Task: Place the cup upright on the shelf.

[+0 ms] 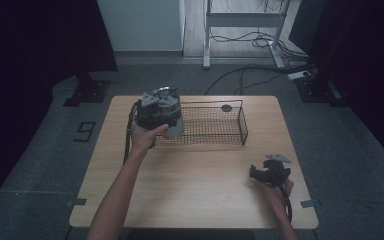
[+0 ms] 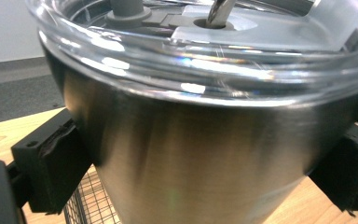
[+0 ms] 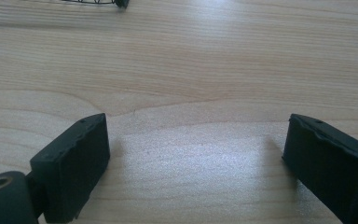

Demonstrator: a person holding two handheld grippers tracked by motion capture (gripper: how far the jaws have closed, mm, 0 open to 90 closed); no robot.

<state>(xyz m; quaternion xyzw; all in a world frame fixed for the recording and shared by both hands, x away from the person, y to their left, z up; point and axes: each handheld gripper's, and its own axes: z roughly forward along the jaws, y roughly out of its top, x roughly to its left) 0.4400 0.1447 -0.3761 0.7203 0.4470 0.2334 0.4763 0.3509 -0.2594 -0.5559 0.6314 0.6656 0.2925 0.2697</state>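
Note:
A stainless steel tumbler (image 2: pixel 191 158) with a clear plastic lid (image 2: pixel 205 51) sits between the black pads (image 2: pixel 51 163) of my left gripper (image 2: pixel 200 177), which is shut on its body. From above, my left gripper (image 1: pixel 164 116) holds the tumbler (image 1: pixel 174 127) over the left end of a black wire basket (image 1: pixel 243 125) at the back of the table. My right gripper (image 1: pixel 266 173) rests low at the table's front right. Its jaws stand wide apart in the right gripper view, where the gripper (image 3: pixel 200 149) has only bare wood between its pads (image 3: pixel 77 158).
The light wooden table (image 1: pixel 190 185) stands on a grey floor. A small dark round thing (image 1: pixel 226 108) lies at the basket's far side. A corner of the basket (image 3: pixel 98 2) shows at the top of the right gripper view. Cables and a desk frame (image 1: pixel 245 20) lie beyond the table.

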